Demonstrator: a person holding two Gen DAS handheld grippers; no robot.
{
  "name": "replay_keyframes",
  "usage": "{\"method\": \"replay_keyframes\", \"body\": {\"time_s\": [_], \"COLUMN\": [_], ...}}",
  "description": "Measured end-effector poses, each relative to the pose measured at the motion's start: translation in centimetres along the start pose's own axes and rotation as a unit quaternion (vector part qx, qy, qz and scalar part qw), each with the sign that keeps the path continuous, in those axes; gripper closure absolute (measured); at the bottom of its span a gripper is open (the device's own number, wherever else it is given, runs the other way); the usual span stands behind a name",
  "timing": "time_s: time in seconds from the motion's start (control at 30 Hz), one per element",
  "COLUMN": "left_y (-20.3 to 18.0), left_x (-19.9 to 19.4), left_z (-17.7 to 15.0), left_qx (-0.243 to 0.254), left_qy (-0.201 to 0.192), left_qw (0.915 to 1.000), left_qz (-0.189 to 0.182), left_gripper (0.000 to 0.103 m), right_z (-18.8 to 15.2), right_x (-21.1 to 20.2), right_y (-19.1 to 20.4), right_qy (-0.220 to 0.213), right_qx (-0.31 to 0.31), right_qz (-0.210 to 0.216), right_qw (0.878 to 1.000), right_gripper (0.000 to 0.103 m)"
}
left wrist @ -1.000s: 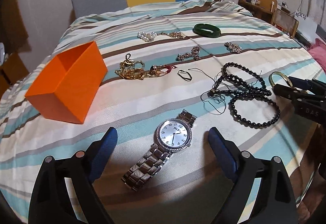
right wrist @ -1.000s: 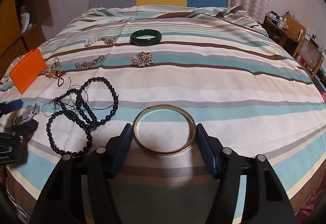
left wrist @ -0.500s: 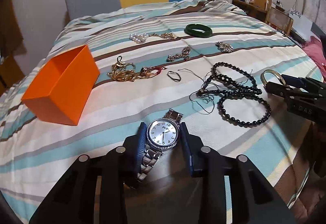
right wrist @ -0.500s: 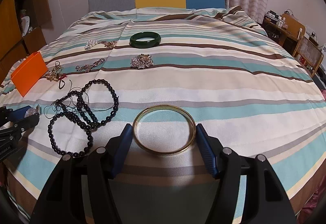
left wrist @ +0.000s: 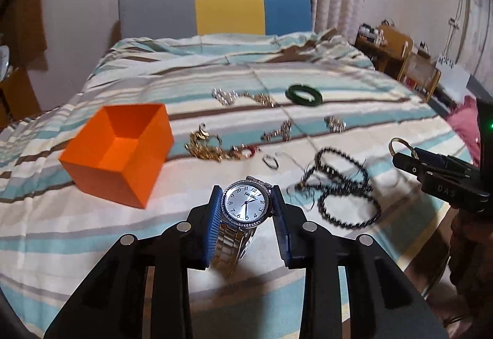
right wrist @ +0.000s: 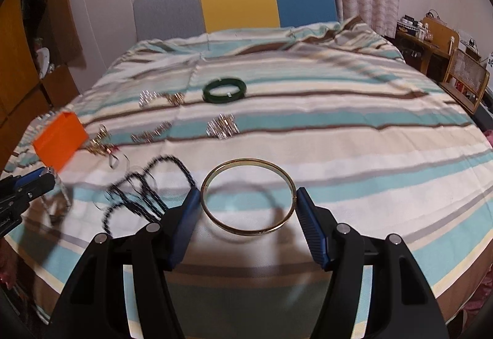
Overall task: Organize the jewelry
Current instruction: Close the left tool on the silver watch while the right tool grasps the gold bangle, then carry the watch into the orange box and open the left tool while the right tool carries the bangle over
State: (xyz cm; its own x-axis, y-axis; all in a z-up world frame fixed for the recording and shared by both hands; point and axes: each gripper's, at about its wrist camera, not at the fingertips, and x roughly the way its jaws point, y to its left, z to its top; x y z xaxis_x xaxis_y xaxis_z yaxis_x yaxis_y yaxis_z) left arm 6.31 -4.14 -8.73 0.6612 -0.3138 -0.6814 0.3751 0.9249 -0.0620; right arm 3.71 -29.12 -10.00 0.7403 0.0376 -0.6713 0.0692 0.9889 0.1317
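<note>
Pinching a silver metal-band wristwatch with a pale round dial (left wrist: 246, 206) by the sides of its case, the left gripper (left wrist: 246, 203) holds it lifted above the striped bedspread (left wrist: 92, 225), its band hanging below, with the open orange square box (left wrist: 118, 148) off to the left. The right gripper (right wrist: 248, 200) grips a thin gold bangle (right wrist: 248, 195) across its width, raised over its own shadow, beside a blurred tangle of black bead strands (right wrist: 141, 194).
</note>
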Motion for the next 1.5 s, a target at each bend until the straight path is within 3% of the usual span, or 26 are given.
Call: {"method": "replay_keyframes", "body": {"time_s": [0.27, 0.53, 0.97, 1.23, 1.5], "left_y": [2.1, 6.3, 12.9, 15.4, 16.4], "left_x": [-2.7, -3.7, -1.0, 0.8, 2.6], "left_z": [2.9, 5.4, 6.4, 6.2, 4.7], "left_qx": [-0.02, -0.05, -0.082, -0.11, -0.123], "left_qy": [-0.036, -0.058, -0.047, -0.043, -0.017], "left_qw": [0.9991, 0.9968, 0.9938, 0.9915, 0.9912], "left_qz": [0.005, 0.023, 0.057, 0.055, 0.047], "left_gripper": [0.071, 0.071, 0.071, 0.071, 0.071], "right_z": [3.4, 6.0, 9.4, 9.1, 8.3], "right_x": [-1.5, -0.3, 4.1, 7.6, 9.1], "right_y": [3.9, 9.5, 19.8, 24.7, 25.2], "right_qy": [-0.025, -0.026, -0.014, 0.005, 0.016], "right_qx": [-0.025, -0.064, -0.098, -0.127, -0.132], "right_qz": [0.049, 0.095, 0.19, 0.202, 0.194], "right_qw": [0.998, 0.993, 0.977, 0.971, 0.972], "right_gripper": [0.041, 0.041, 0.041, 0.041, 0.041]}}
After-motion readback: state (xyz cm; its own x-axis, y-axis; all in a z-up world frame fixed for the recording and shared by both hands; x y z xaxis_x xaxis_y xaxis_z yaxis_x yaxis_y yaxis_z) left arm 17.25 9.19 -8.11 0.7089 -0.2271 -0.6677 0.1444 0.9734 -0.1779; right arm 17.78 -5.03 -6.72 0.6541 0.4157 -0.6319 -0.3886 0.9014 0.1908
